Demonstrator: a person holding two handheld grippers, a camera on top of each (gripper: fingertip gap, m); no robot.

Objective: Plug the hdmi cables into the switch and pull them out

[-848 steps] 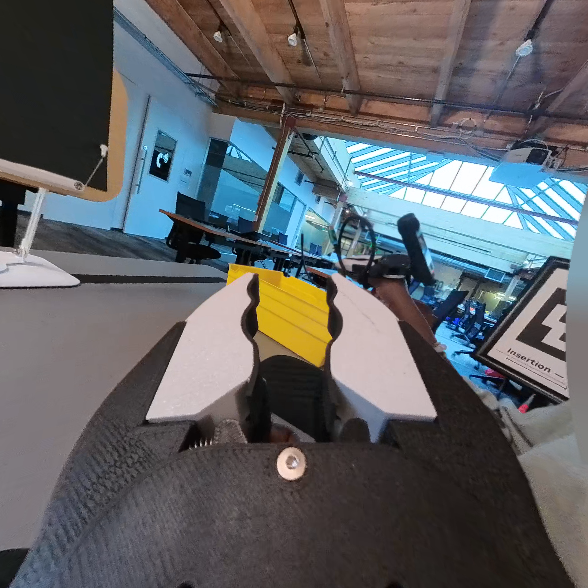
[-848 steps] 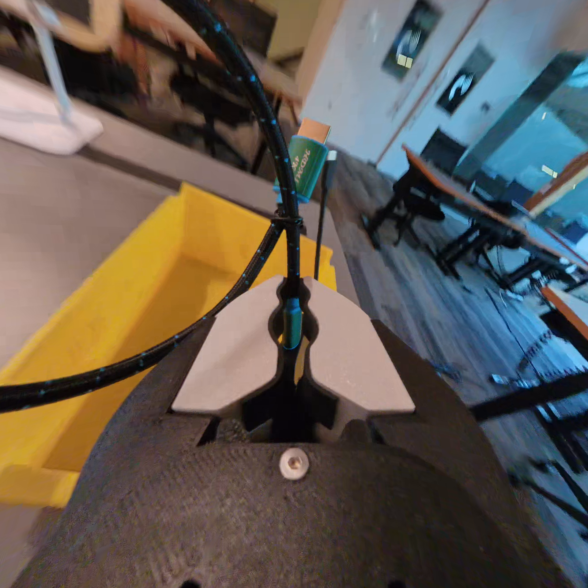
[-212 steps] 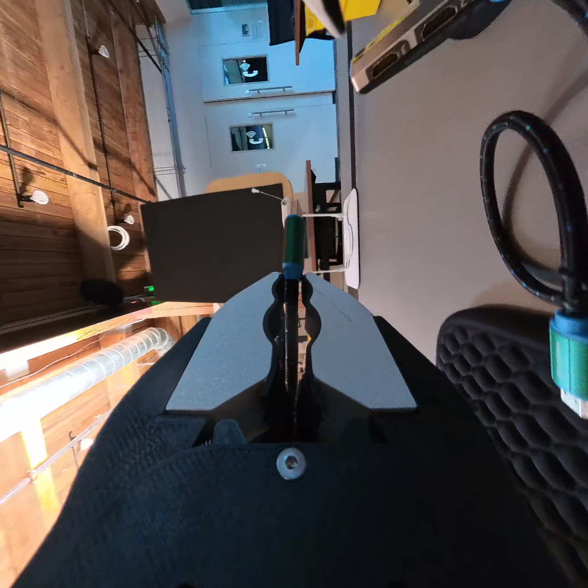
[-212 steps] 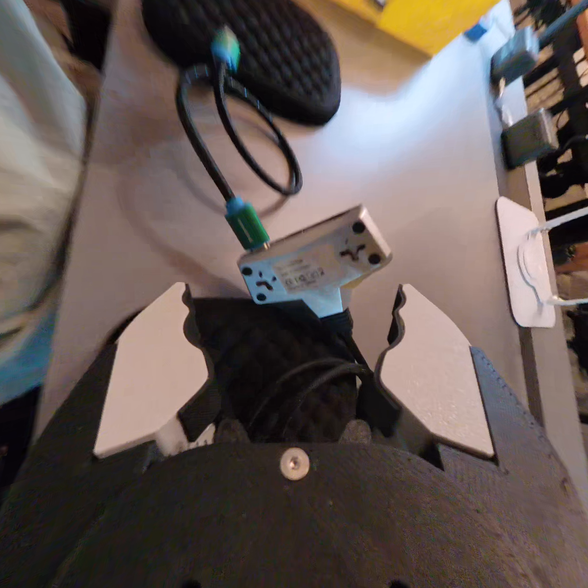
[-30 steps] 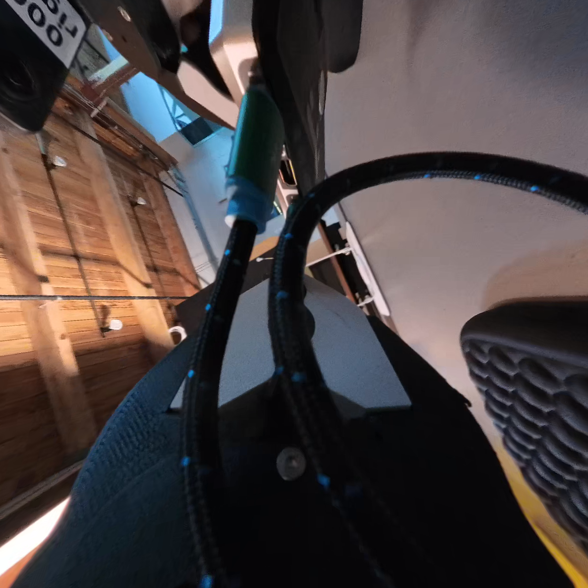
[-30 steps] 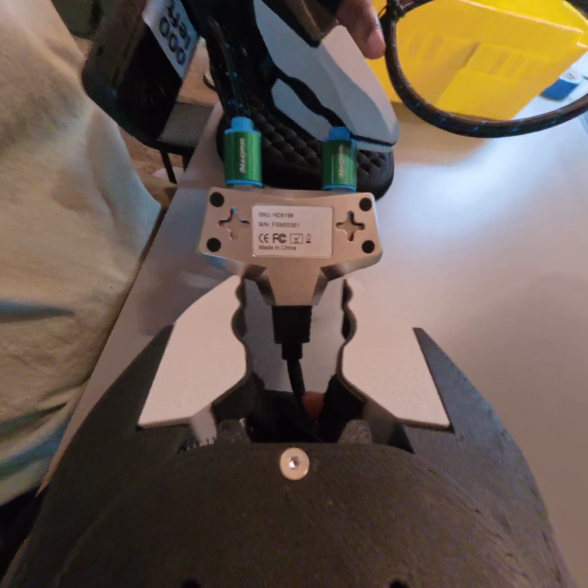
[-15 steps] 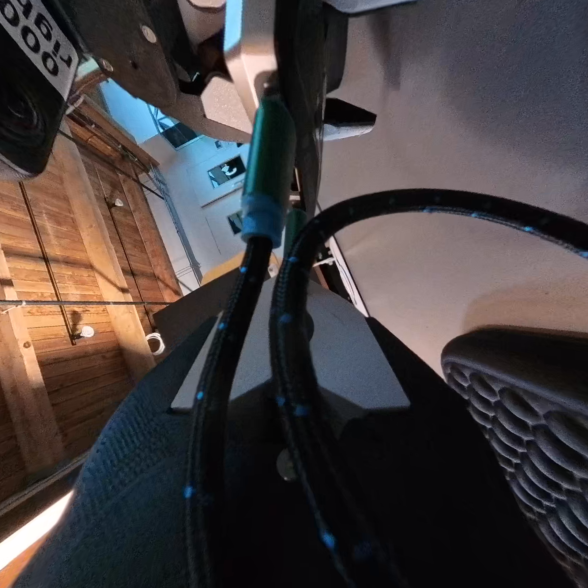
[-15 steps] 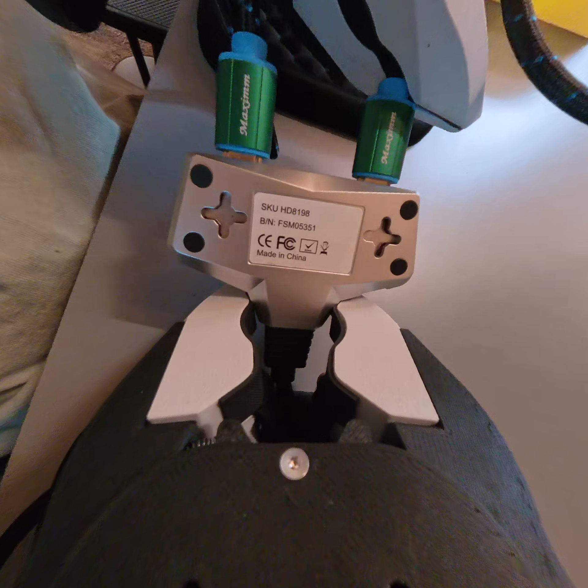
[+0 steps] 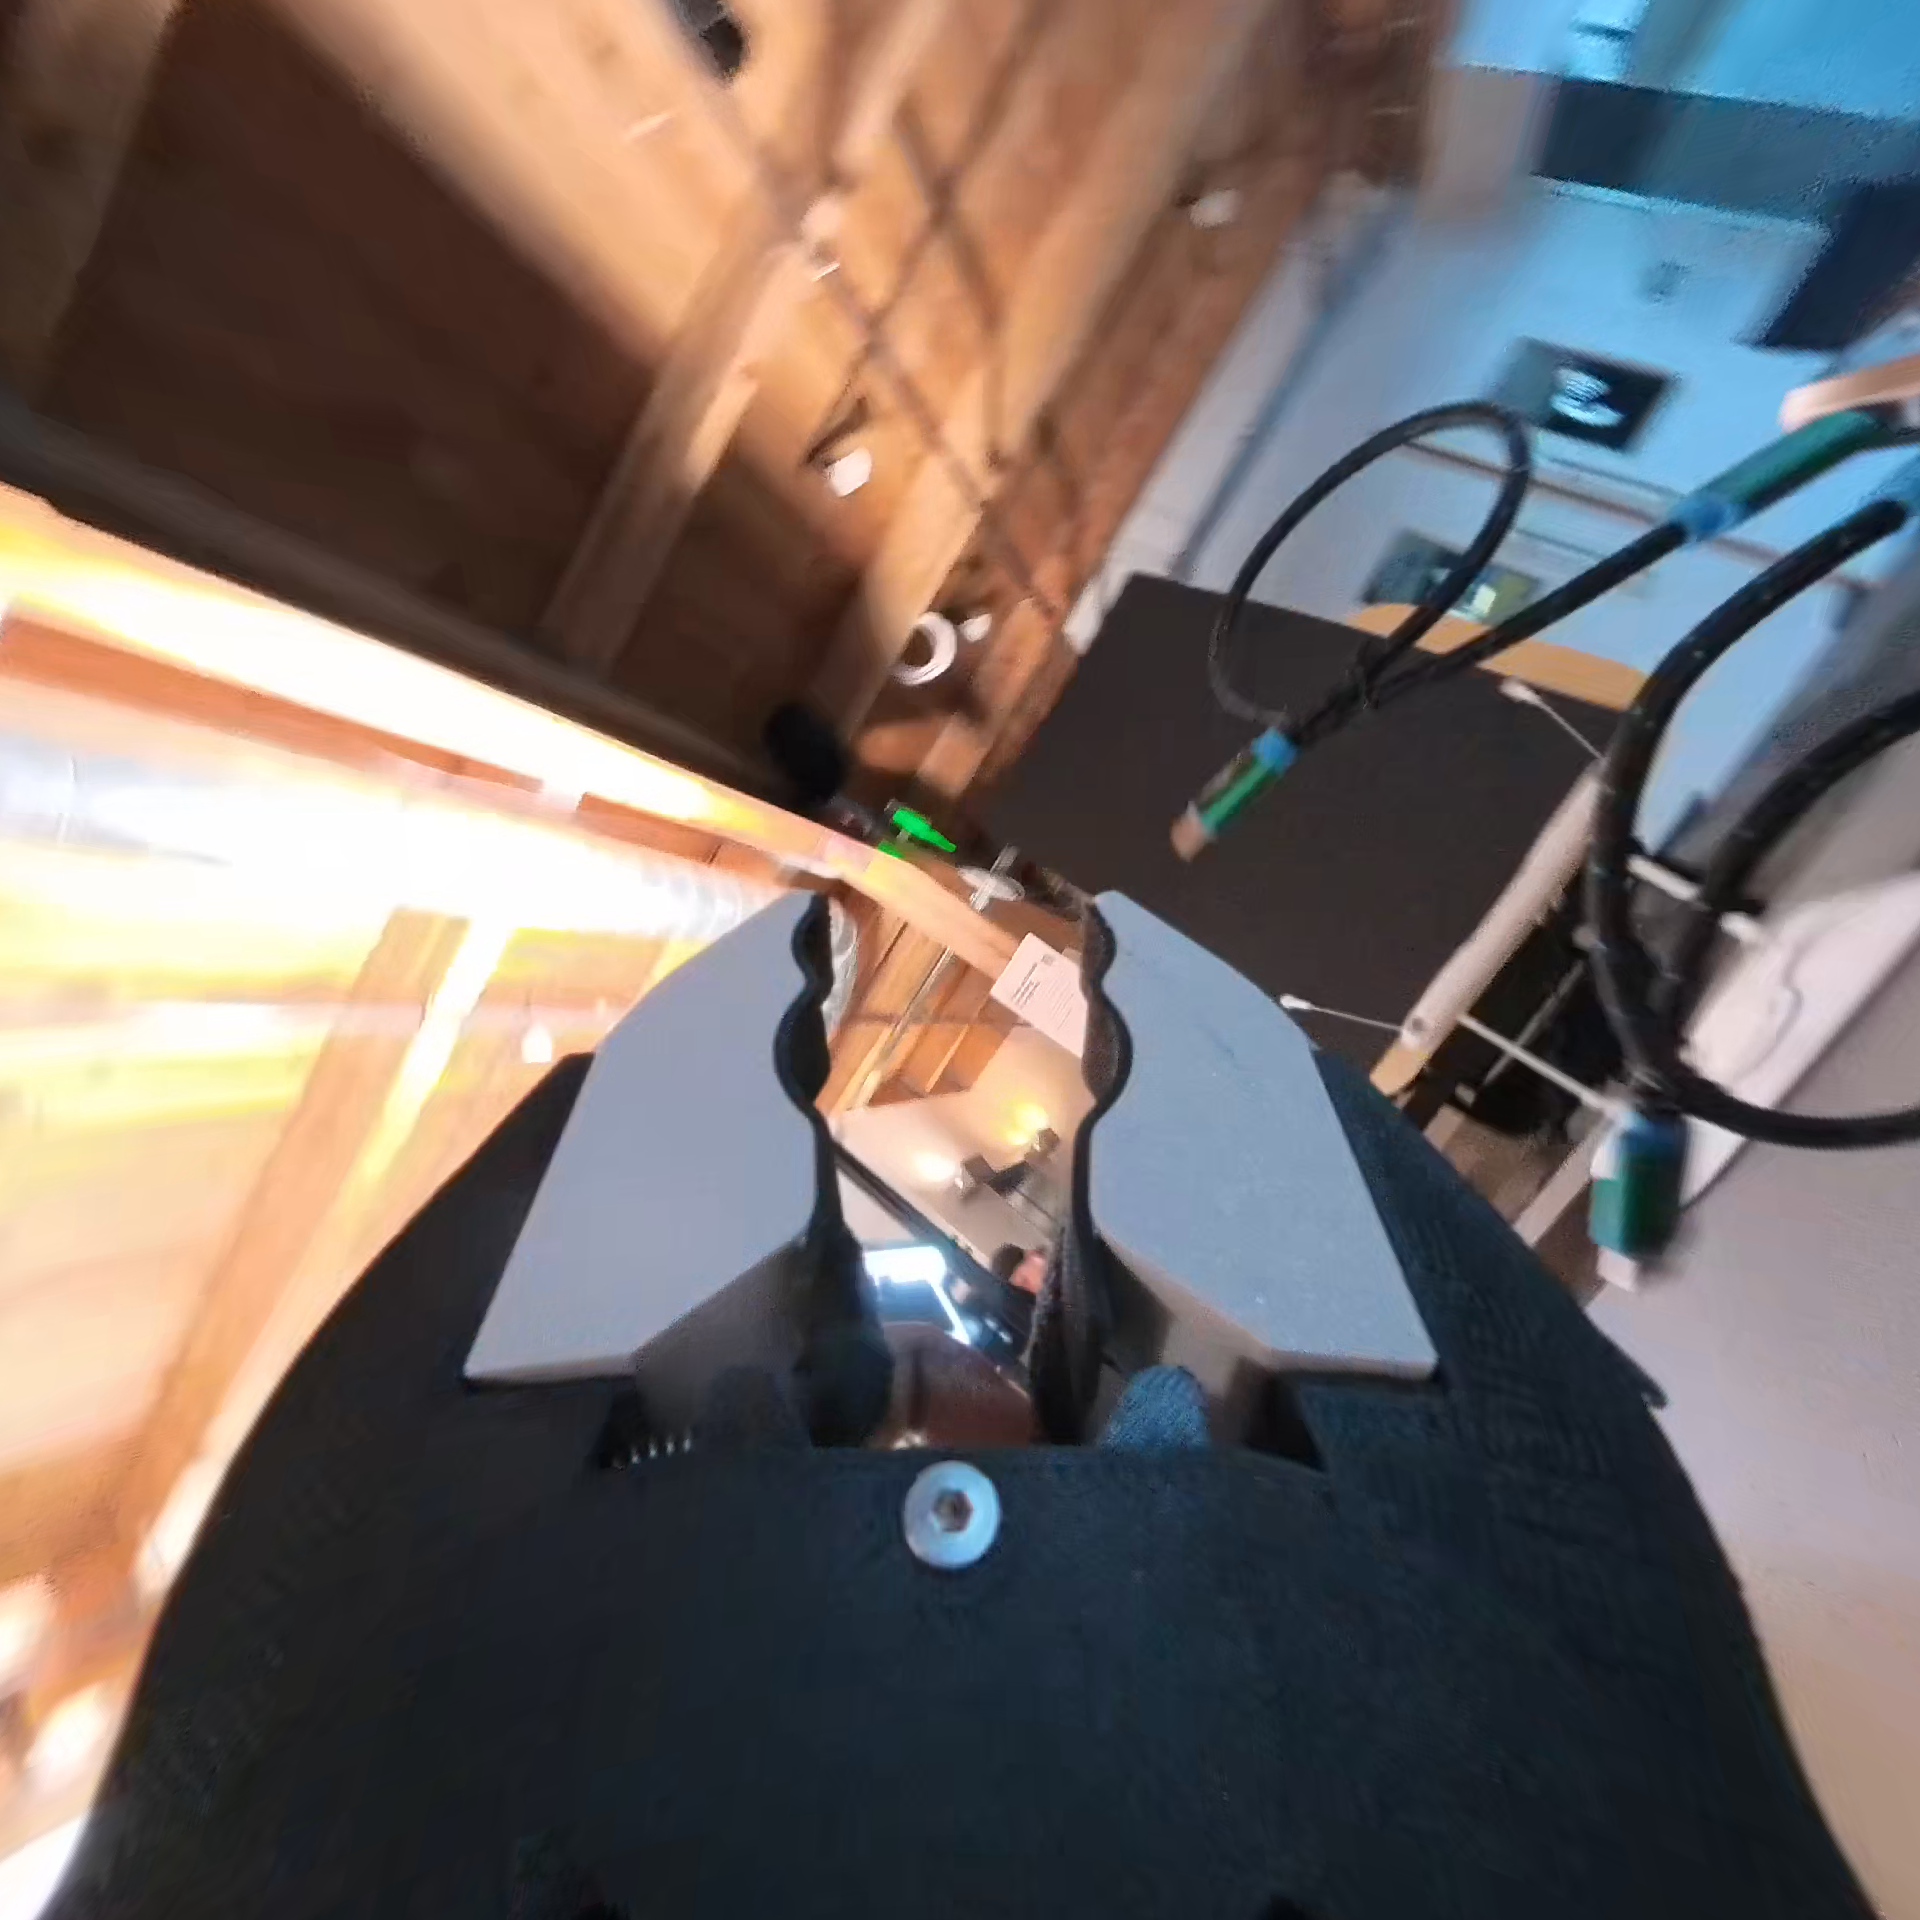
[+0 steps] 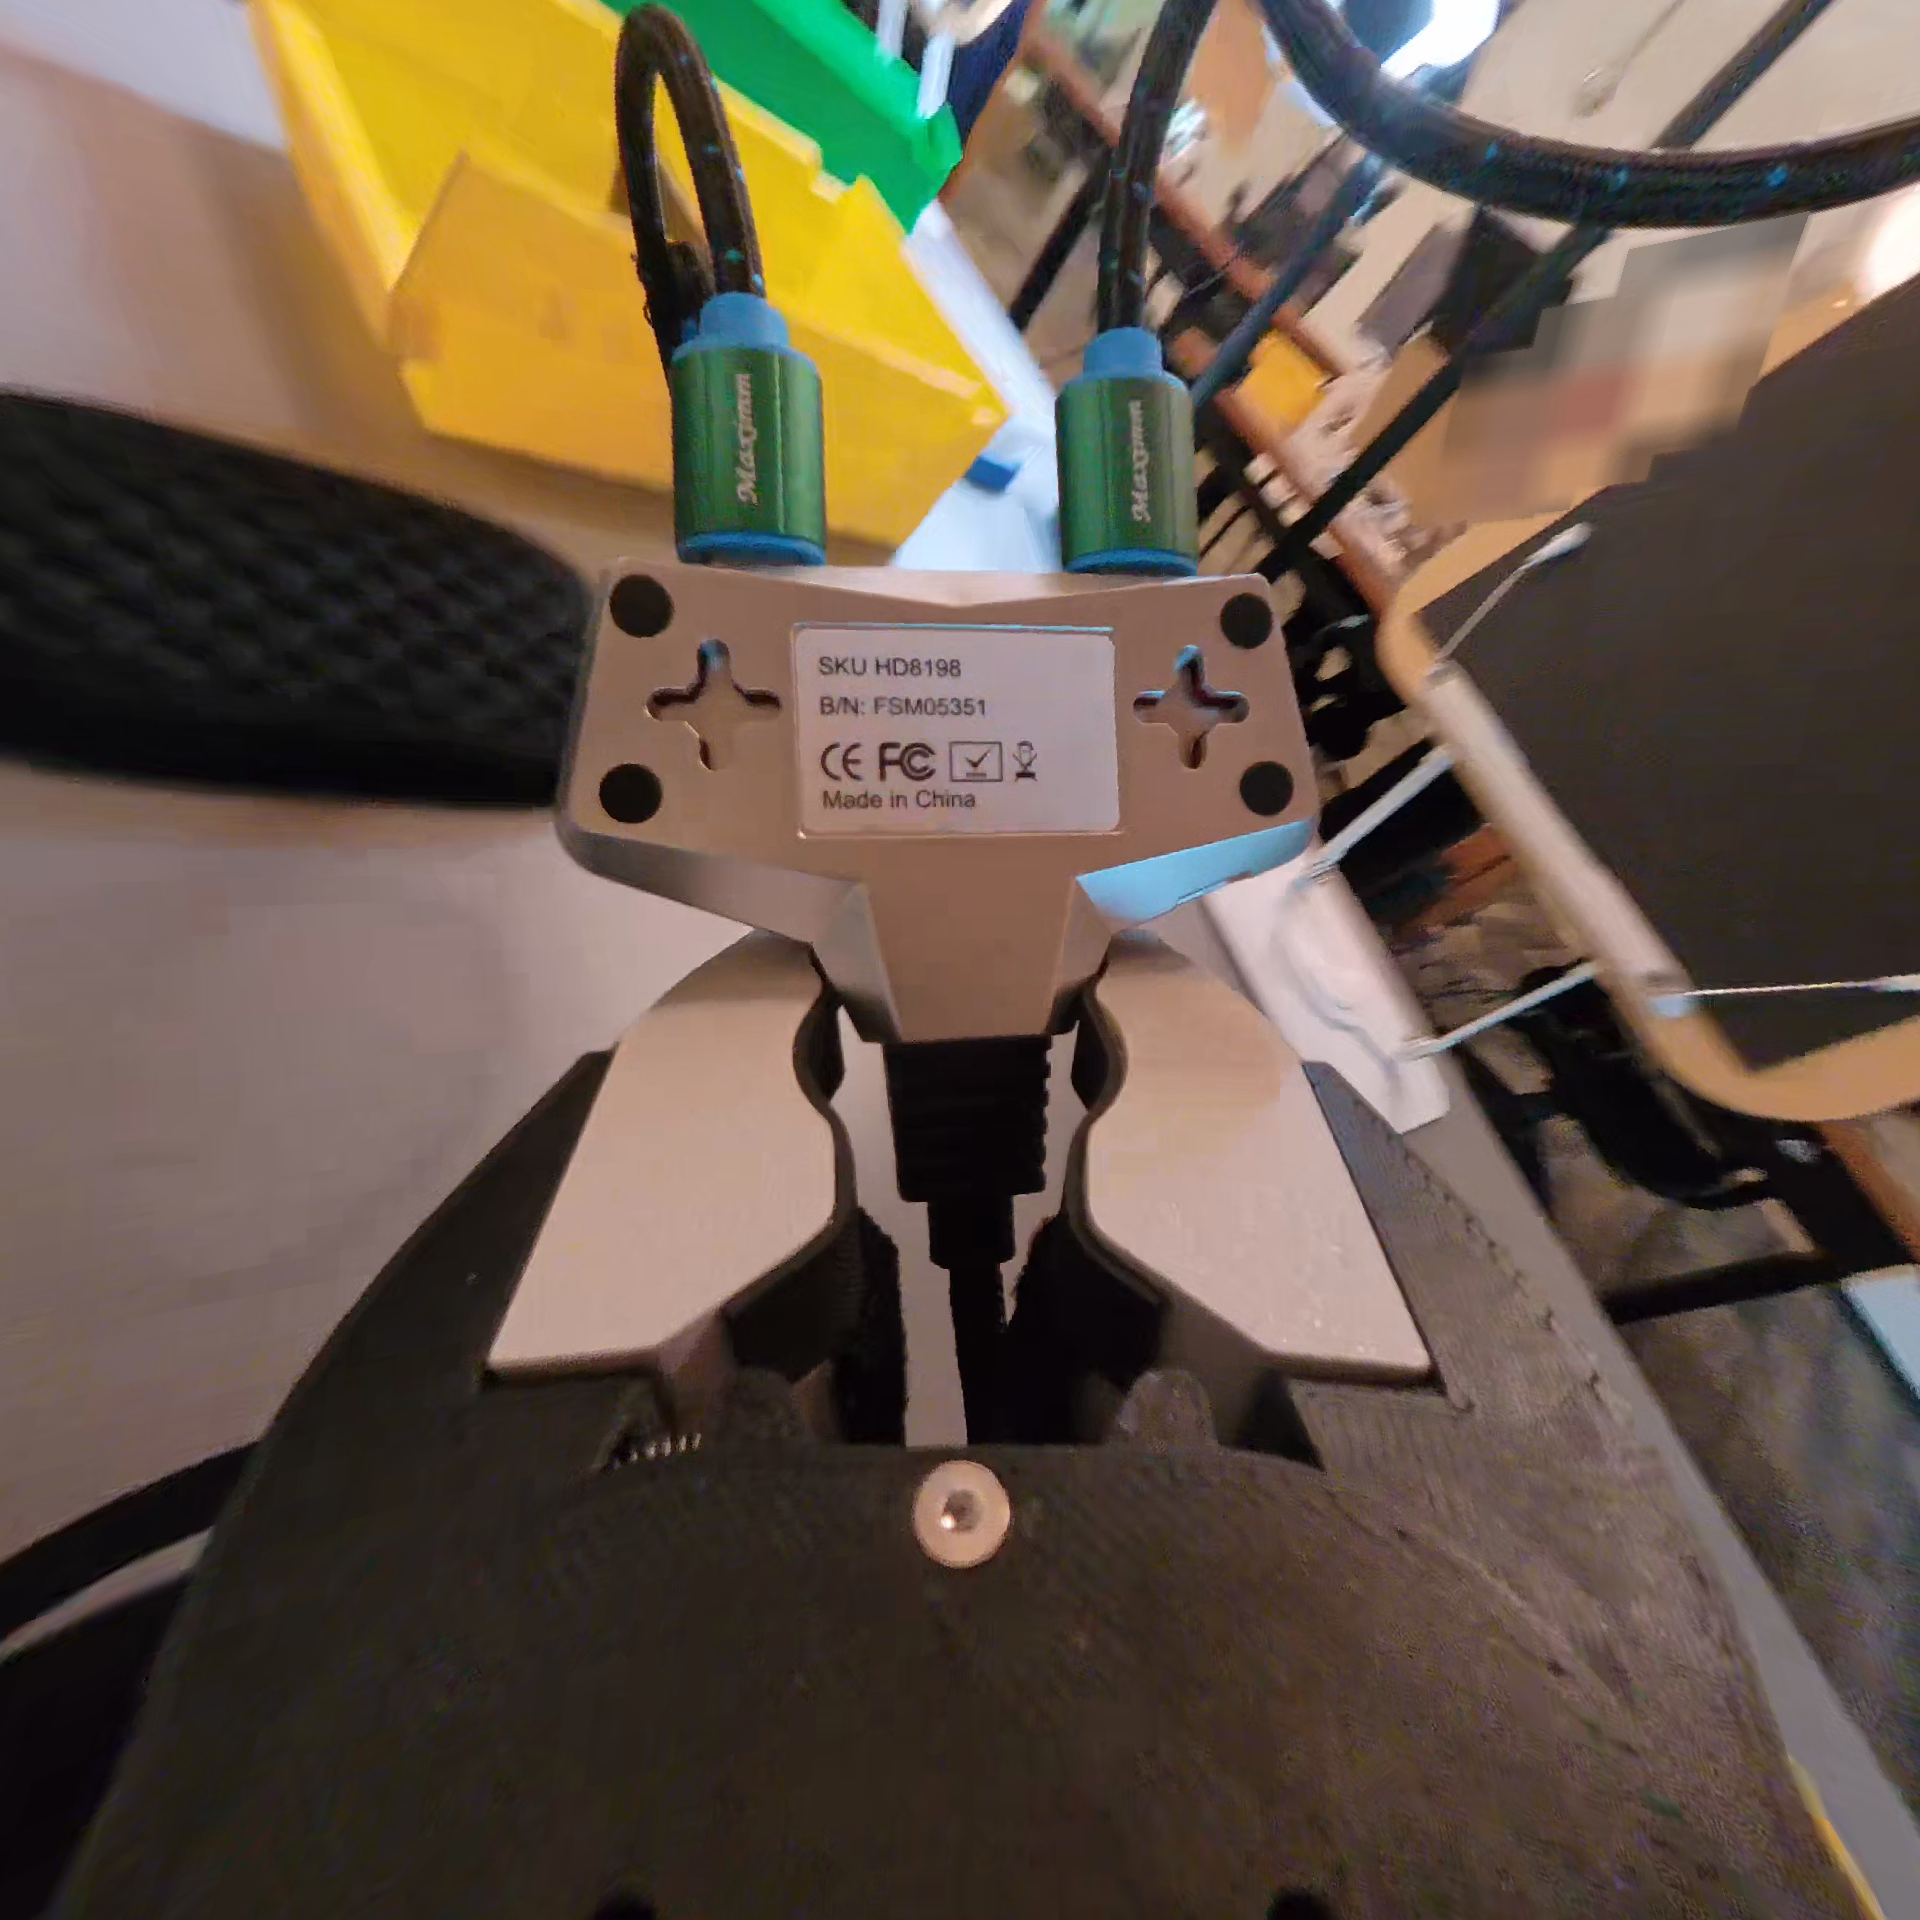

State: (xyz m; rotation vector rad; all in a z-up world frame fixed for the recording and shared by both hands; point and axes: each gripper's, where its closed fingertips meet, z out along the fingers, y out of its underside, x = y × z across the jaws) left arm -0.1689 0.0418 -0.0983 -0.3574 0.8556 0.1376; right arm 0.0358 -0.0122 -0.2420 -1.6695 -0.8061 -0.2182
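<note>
Wooden wall (image 9: 727,260) blurred; cables (image 10: 1558,156) cropped.

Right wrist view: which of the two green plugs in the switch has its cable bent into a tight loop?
The left green plug: its cable hairpins just above it. The right green plug has a cable running straight up from the switch.

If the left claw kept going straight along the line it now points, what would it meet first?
Probably nothing close: the open left claw points past the table's edge into a blurred room with a wooden wall. The dangling green-shelled HDMI plug hangs right of that line, though depth is unclear.
</note>
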